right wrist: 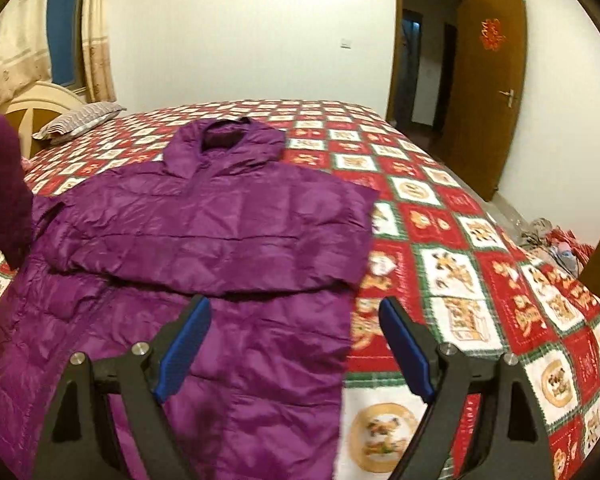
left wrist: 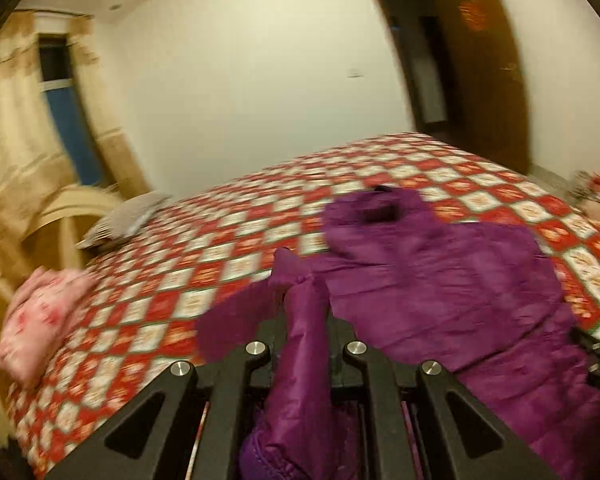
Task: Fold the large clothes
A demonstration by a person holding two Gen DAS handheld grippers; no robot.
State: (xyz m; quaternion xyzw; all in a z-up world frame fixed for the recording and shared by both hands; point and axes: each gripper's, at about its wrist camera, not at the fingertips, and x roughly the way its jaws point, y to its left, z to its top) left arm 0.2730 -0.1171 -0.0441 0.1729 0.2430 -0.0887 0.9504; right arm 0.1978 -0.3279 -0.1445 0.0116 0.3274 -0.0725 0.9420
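While my left gripper (left wrist: 304, 316) is clamped on a bunched length of purple fabric, which I judge to be a sleeve (left wrist: 300, 360), I see the purple jacket (right wrist: 204, 216) spread on the bed (right wrist: 460, 208) over the red checked quilt, hood toward the far wall. My right gripper (right wrist: 296, 344) hangs with its jaws wide apart, holding nothing, over the jacket's right edge where it meets the quilt.

Risks now. The shell looks slick and puffy, so the sleeve could slide out of the left pinch if I pull hard; the left view is blurred, so I cannot tell how deep the bite is. Nothing pins the body, so I reckon a quick swing across could drag the whole jacket sideways and spoil the 1 fold that seems to lie across the chest. Trapped air may spring the layers back. If the right gripper comes down here, its blue pads (right wrist: 404, 348) could catch quilt along with the hem. A pink pillow (left wrist: 40, 320) lies well clear to the left.
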